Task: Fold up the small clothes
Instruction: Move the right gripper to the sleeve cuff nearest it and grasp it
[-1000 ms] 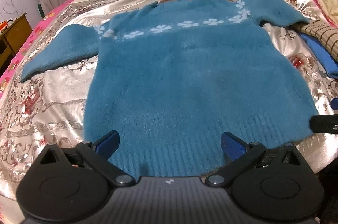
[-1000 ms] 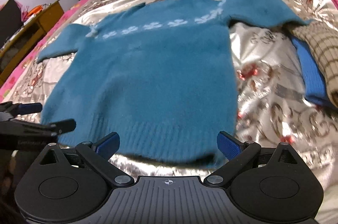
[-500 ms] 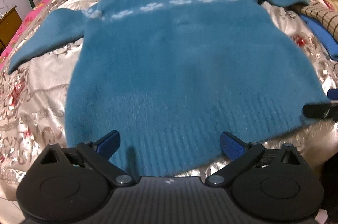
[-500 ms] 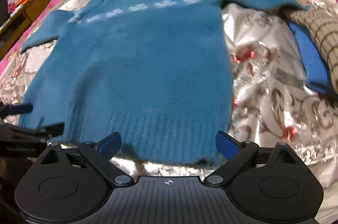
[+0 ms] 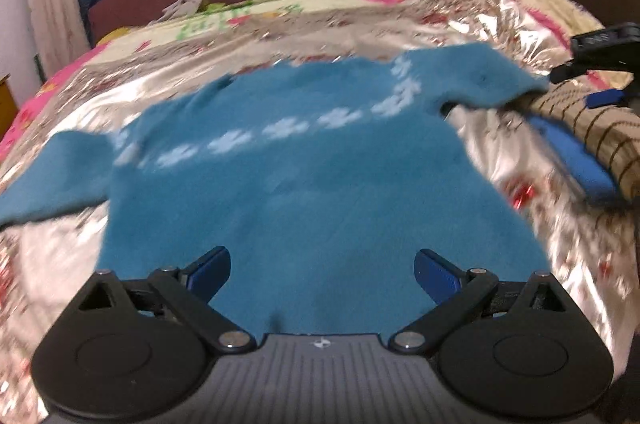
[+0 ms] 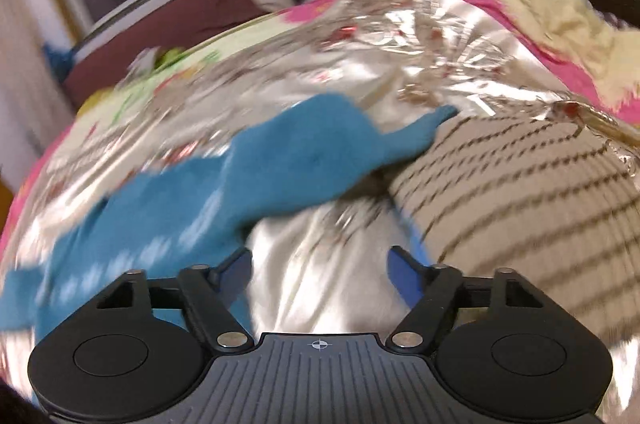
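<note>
One teal sweater [image 5: 304,183] with a single row of white flowers lies flat on the shiny bedcover [image 5: 516,23], both sleeves out, and at its 3 o'clock one striped knit [image 6: 520,191] sits on one blue garment [image 5: 576,159], the right sleeve tip touching the knit; no writing can be read anywhere. The left gripper [image 5: 322,270] hangs over the hem at 6 o'clock with fingers spread wide and nothing between them. The right gripper [image 6: 320,272] is closing over bare cover between sleeve and knit, gripping nothing, with open cover beyond at 12 o'clock.
</note>
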The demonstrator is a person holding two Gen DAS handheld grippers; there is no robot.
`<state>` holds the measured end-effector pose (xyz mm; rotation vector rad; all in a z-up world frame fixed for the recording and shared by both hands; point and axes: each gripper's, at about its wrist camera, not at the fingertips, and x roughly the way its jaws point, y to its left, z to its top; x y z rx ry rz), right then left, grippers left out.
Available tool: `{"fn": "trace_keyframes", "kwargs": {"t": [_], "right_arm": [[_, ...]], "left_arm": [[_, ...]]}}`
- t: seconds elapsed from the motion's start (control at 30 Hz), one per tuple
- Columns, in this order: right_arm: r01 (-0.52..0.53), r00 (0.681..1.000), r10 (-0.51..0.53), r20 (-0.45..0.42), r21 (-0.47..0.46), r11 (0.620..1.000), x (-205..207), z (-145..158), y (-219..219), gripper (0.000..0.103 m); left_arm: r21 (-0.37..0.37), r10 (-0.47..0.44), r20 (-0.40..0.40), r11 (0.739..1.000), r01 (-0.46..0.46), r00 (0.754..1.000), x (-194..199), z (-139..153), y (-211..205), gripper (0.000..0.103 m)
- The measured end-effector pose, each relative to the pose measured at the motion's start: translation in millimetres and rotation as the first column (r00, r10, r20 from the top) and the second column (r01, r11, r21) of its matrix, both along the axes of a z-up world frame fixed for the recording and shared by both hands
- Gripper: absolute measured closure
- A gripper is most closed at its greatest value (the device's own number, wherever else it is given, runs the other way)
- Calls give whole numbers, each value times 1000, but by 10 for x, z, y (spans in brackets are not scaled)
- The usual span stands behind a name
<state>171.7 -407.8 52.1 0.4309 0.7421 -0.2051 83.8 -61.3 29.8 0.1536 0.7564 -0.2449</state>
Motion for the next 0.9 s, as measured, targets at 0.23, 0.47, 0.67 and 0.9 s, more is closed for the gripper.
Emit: {"fn": "trace_keyframes", "kwargs": {"t": [0.23, 0.47, 0.67, 0.9], "right_arm": [[190, 982, -189, -22, 160, 969, 512, -274, -695, 50], [263, 965, -258, -53, 209, 942, 835, -526, -872, 54], [310, 951, -304, -66, 268, 912, 967, -687, -919, 55], [360, 929, -366, -55, 362, 860, 916, -778, -1022, 71]], "left_arm": [[-44, -56, -30, 998, 55, 998, 385, -164, -390, 0], [-81, -56, -74, 995, 50, 996, 487, -311, -457, 0], [-103, -30, -123, 994, 18, 992, 515, -428, -393, 0], [-113, -29, -133, 993, 14, 991, 430, -431, -368, 0]]}}
